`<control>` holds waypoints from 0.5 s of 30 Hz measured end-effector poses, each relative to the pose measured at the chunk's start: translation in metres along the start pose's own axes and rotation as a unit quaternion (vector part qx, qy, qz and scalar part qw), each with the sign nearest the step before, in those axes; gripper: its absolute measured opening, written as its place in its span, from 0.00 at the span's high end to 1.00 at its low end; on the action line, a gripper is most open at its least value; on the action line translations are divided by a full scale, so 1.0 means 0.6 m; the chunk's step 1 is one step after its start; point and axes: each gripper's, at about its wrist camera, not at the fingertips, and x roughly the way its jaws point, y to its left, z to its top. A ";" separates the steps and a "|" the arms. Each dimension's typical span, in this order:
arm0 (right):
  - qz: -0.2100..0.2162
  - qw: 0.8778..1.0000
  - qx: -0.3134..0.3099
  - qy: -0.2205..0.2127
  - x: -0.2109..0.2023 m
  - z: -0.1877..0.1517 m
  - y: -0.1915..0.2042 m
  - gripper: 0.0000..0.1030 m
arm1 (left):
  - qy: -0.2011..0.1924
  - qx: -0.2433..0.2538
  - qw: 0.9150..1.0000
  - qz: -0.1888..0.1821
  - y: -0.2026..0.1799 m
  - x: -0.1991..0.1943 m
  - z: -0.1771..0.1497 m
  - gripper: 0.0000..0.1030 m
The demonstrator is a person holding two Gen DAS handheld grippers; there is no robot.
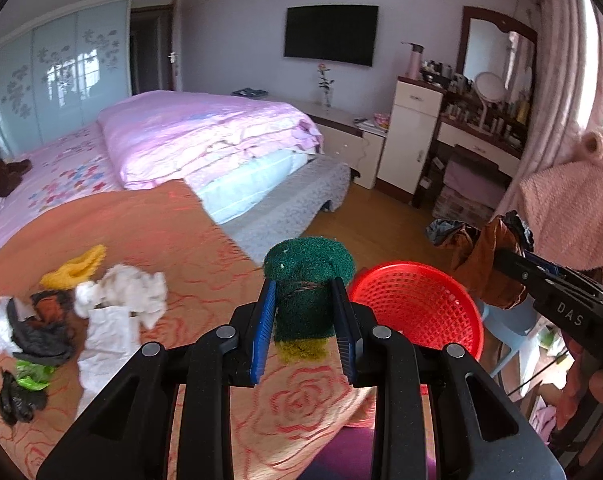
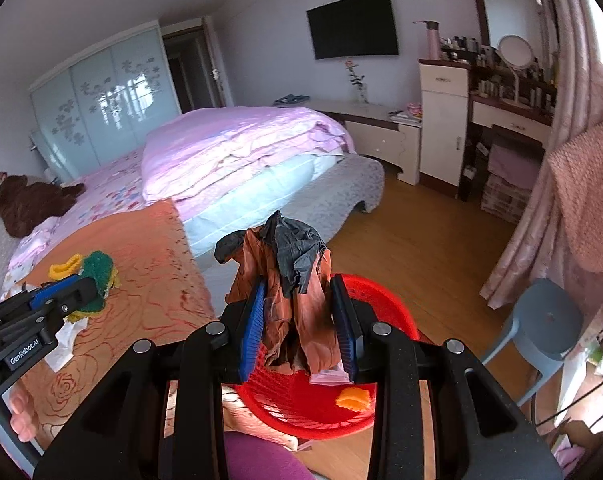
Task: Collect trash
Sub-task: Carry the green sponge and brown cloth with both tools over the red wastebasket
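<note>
My left gripper (image 1: 305,312) is shut on a green scouring pad (image 1: 307,276) with a yellow underside, held over the orange bedspread just left of the red mesh basket (image 1: 421,308). My right gripper (image 2: 299,320) is shut on a crumpled orange-brown and black wrapper (image 2: 289,276), held above the red basket (image 2: 385,304). An orange scrap (image 2: 353,398) and a pale piece lie inside the basket. In the left wrist view the right gripper (image 1: 497,256) holds the wrapper (image 1: 489,264) right of the basket. More trash lies on the bedspread: white crumpled paper (image 1: 121,292), a yellow piece (image 1: 75,266), black and green bags (image 1: 33,344).
A bed with a folded pink quilt (image 1: 205,136) fills the left and middle. Wooden floor (image 2: 421,240) lies right of the bed, with a blue-grey stool (image 2: 541,320), a dresser with mirror (image 2: 513,92) and pink curtains (image 2: 541,220) beyond. A hand (image 2: 21,420) grips the left tool's handle.
</note>
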 end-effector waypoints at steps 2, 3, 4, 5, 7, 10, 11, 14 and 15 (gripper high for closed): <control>-0.006 1.000 0.007 0.003 0.002 -0.002 -0.010 0.69 | 0.003 0.006 1.000 -0.005 -0.012 0.007 0.000 0.74; -0.009 1.000 0.012 0.005 0.003 -0.004 -0.016 0.69 | 0.006 0.010 1.000 -0.008 -0.020 0.012 0.001 0.74; -0.013 1.000 0.018 0.007 0.004 -0.007 -0.024 0.69 | 0.008 0.011 1.000 -0.012 -0.025 0.016 0.001 0.74; -0.014 1.000 0.022 0.009 0.005 -0.008 -0.030 0.69 | 0.010 0.014 1.000 -0.017 -0.032 0.021 0.002 0.74; -0.019 0.999 0.032 0.013 0.007 -0.011 -0.041 0.69 | 0.016 0.018 0.999 -0.025 -0.045 0.030 0.002 0.74; -0.025 0.999 0.040 0.018 0.011 -0.016 -0.052 0.69 | 0.026 0.026 0.999 -0.036 -0.067 0.048 0.001 0.74; -0.027 0.998 0.043 0.020 0.013 -0.018 -0.056 0.69 | 0.030 0.031 0.998 -0.039 -0.076 0.055 0.001 0.74; -0.033 0.998 0.054 0.028 0.022 -0.023 -0.070 0.69 | 0.046 0.041 0.997 -0.048 -0.096 0.076 -0.003 0.74; -0.034 0.997 0.057 0.031 0.024 -0.024 -0.074 0.69 | 0.053 0.044 0.996 -0.052 -0.102 0.085 -0.005 0.74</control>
